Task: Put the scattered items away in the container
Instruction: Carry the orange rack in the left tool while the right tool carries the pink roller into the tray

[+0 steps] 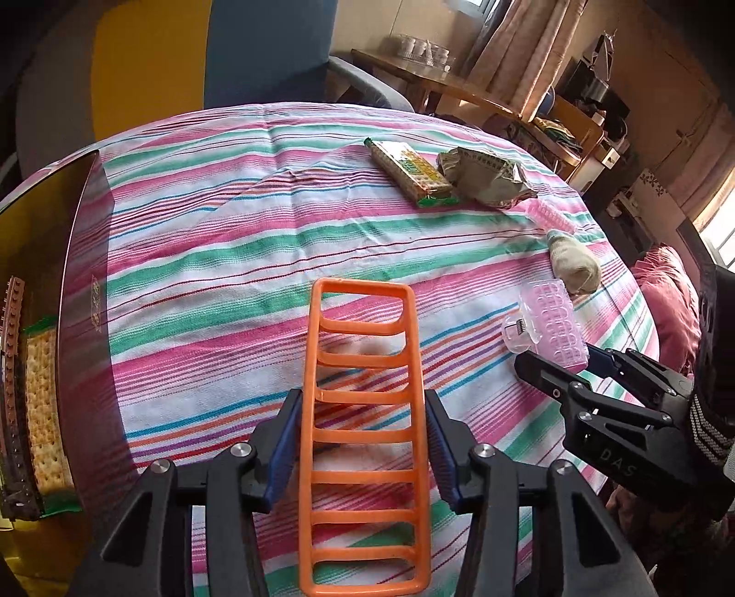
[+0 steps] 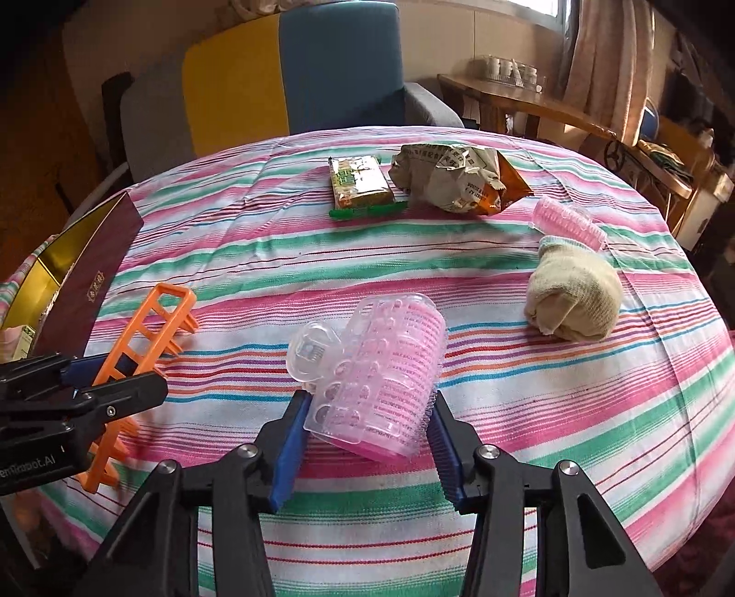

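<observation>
Daylight comes in from the window at top right, so the striped tablecloth is bright and evenly lit with only soft shadows. The room's left side goes pretty dim, corners nearly black. Heavy fisheye bend in both views, the table bulges like a dome and edges smear. The shiny box wall mirrors the stripes. Background furniture looks soft, a bit washed out near the curtains
</observation>
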A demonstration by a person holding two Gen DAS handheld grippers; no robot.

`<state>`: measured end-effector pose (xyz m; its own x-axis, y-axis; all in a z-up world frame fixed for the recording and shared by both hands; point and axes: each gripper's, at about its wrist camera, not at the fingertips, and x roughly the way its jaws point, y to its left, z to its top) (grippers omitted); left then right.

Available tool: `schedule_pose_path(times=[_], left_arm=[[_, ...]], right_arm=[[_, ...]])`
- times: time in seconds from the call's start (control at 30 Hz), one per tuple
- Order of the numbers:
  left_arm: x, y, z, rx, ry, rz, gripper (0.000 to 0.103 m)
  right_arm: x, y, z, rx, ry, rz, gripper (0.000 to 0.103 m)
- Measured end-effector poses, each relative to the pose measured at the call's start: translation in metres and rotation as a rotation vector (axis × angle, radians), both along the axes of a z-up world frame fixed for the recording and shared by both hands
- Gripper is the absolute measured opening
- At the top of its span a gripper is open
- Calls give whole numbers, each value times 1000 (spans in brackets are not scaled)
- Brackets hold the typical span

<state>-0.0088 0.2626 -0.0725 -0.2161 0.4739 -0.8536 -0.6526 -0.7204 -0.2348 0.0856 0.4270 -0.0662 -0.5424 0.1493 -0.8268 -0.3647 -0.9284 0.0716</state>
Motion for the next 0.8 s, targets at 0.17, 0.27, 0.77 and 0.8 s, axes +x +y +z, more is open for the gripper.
schedule_pose_path(times=[0.17,0.27,0.77,0.8], left_arm=[[12,-4,9,21,17,-12,51],[17,-10,22,48,46,-15,51],[-8,-114,78,130,145,223,50],[-12,-126,80,133,147,251,51]], right_arm=[[12,-5,5,-31,26,-10,50],[16,-10,12,-43,46,-9,50],[-40,-116,77,-49,201,293,50],[-46,-124,80,-59,208,318,50]])
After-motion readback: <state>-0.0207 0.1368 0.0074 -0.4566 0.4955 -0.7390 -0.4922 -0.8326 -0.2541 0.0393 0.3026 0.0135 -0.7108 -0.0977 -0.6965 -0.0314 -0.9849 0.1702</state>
